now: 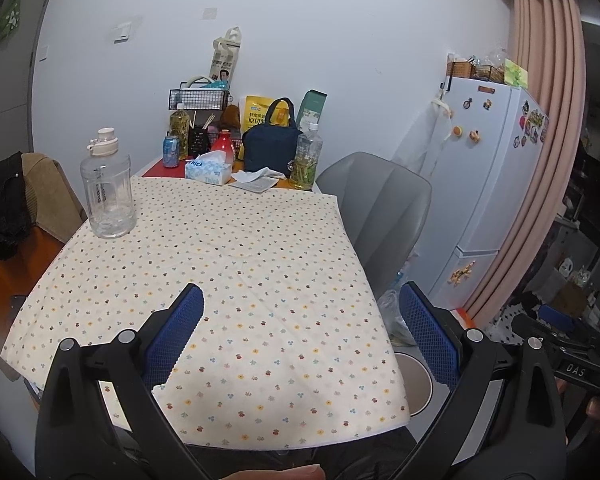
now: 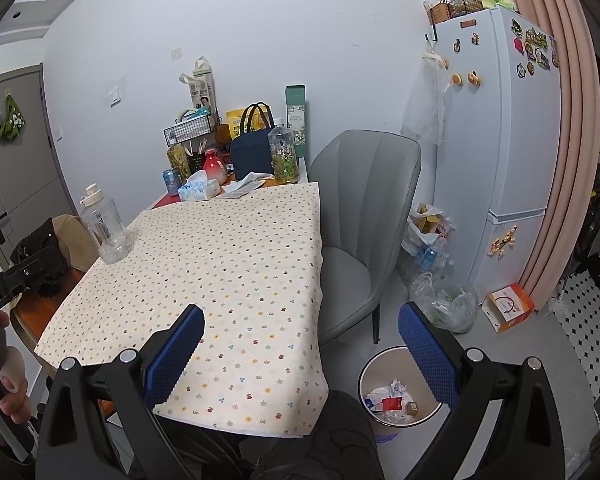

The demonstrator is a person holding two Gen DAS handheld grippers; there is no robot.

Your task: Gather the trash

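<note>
A beige trash bin stands on the floor right of the table and holds crumpled paper and wrappers; its rim shows past the table corner. At the table's far end lie a crumpled white tissue and a flat grey packet, with a blue can to their left. My left gripper hangs open over the near part of the flowered tablecloth, nothing between its blue pads. My right gripper is open too, over the table's near right edge and the bin.
A clear water jug stands at the table's left. A tissue box, navy bag and tea bottle crowd the far end. A grey chair, fridge, plastic bags and an orange box fill the right side.
</note>
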